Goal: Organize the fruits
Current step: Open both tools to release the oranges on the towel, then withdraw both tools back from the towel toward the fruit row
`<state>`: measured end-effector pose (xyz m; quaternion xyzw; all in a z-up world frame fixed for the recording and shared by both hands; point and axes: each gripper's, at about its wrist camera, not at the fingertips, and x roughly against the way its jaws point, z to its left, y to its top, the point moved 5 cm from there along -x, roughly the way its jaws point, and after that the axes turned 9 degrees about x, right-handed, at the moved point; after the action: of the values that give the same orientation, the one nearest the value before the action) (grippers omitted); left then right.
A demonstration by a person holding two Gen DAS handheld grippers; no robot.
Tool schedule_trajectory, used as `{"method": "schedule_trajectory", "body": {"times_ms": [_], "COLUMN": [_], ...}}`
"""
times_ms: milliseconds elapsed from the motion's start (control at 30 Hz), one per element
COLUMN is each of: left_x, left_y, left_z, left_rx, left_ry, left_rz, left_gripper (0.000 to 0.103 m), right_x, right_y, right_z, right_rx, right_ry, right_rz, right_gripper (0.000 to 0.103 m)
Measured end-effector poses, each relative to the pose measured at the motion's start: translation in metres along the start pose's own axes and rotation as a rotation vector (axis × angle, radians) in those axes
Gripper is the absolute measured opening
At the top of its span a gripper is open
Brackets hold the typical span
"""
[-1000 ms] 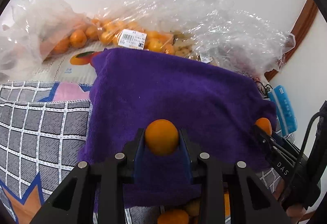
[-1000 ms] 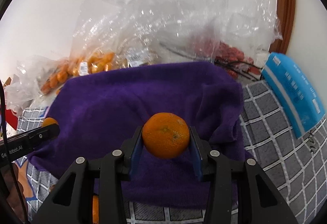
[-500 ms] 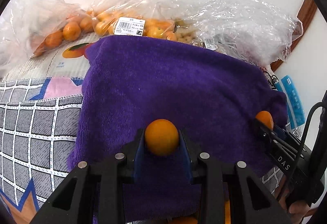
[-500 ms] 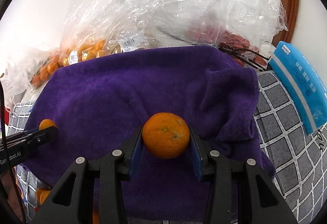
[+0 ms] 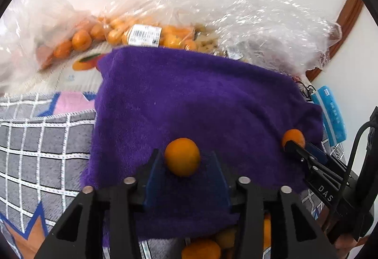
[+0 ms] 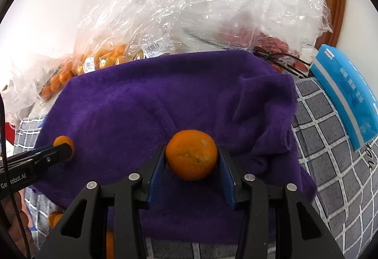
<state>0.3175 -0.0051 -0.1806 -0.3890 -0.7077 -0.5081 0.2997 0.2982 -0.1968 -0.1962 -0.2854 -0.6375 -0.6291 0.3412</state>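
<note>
A purple towel [image 5: 200, 105] lies spread on the checked cloth; it also shows in the right wrist view [image 6: 153, 105]. My left gripper [image 5: 183, 164] has its jaws apart, and a small orange [image 5: 182, 156] rests on the towel between them with gaps on both sides. My right gripper [image 6: 191, 162] has its jaws slightly apart around a larger orange [image 6: 191, 158] that sits on the towel. Each gripper with its orange shows in the other's view, the right one [image 5: 293, 138] and the left one [image 6: 63, 144].
Clear plastic bags [image 5: 212, 11] with small oranges [image 5: 81, 39] lie behind the towel against the wall. A blue packet [image 6: 347, 93] lies at the right. More loose oranges [image 5: 200, 249] sit at the near edge under my left gripper. A grey checked cloth [image 5: 35, 141] covers the surface.
Both grippers moved forward and down over the towel. Both have opened, the left wider than the right, and each orange now rests on the towel.
</note>
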Motion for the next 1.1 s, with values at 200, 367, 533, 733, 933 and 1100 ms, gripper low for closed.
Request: {"method": "schedule_trajectory", "body": {"times_ms": [200,367,533,733,933,1100], "left_x": [0.028,0.051,0.076,0.101,0.125,0.132], "left_y": [-0.007,-0.020,-0.037,-0.058,-0.079,-0.093], "left_z": [-0.012,-0.015,-0.011,-0.003,0.000,0.006], "left_rx": [-0.025,-0.039,-0.034,-0.007,0.000,0.000], "left_ry": [-0.004,0.017,0.034,0.027,0.016,0.053], "left_rz": [-0.048,-0.082,-0.107,-0.096,-0.129,-0.142], "left_gripper": [0.051,0.051,0.051,0.050,0.050,0.050], "right_x": [0.034,0.058,0.079,0.118,0.147,0.157], "right_y": [-0.001,-0.007,-0.018,-0.030,-0.048,-0.063], "right_z": [0.005,0.015,0.016,0.015,0.022,0.021], "right_rx": [0.022,0.069,0.061,0.073,0.102,0.096], "right_ry": [-0.052,-0.050,-0.040,-0.108,-0.117,-0.128], "right_rz": [-0.056,-0.078,-0.077,-0.127,-0.176,-0.193], "right_gripper": [0.053,0.053,0.053,0.053,0.054,0.060]}}
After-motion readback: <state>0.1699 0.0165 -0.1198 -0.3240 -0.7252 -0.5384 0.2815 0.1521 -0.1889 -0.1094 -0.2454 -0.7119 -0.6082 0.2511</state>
